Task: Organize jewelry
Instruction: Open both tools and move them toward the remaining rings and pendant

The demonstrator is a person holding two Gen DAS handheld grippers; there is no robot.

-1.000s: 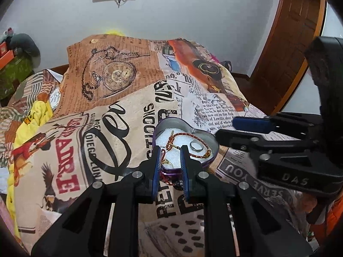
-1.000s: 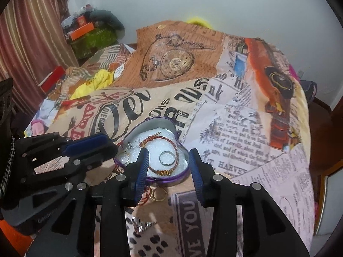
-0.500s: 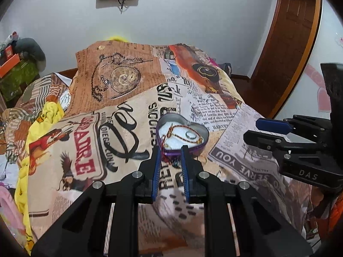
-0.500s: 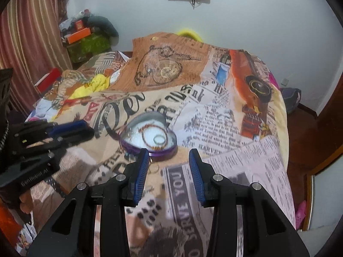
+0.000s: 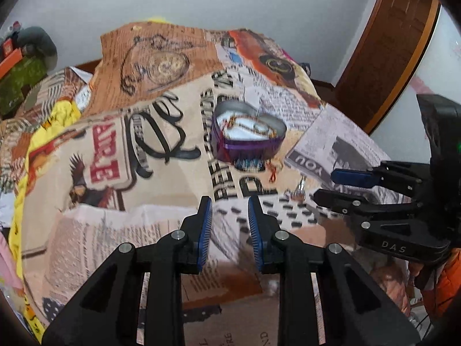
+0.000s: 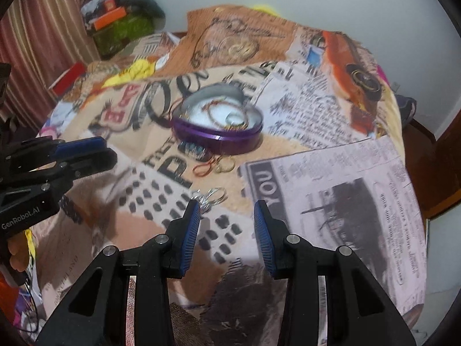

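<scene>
A purple heart-shaped tin [image 5: 247, 135] sits on the printed bedspread, with a red-and-gold bracelet [image 6: 222, 112] and a ring inside on white padding; it also shows in the right wrist view [image 6: 219, 138]. Loose pieces lie in front of it: a beaded item [image 6: 191, 148], a red loop with gold rings [image 6: 214, 167] and silver earrings [image 6: 211, 197]. My left gripper [image 5: 230, 225] is open and empty, well short of the tin. My right gripper [image 6: 227, 230] is open and empty, just behind the silver earrings.
The bedspread [image 5: 115, 144] covers a bed with its edge falling off at the right [image 6: 412, 201]. A wooden door [image 5: 389, 43] stands at the right. Boxes and clutter [image 6: 115, 26] lie at the far left beside a curtain.
Both grippers have pulled back from the tin towards the near side of the bed, so the tin looks farther away. The loose jewelry in front of it has come into view.
</scene>
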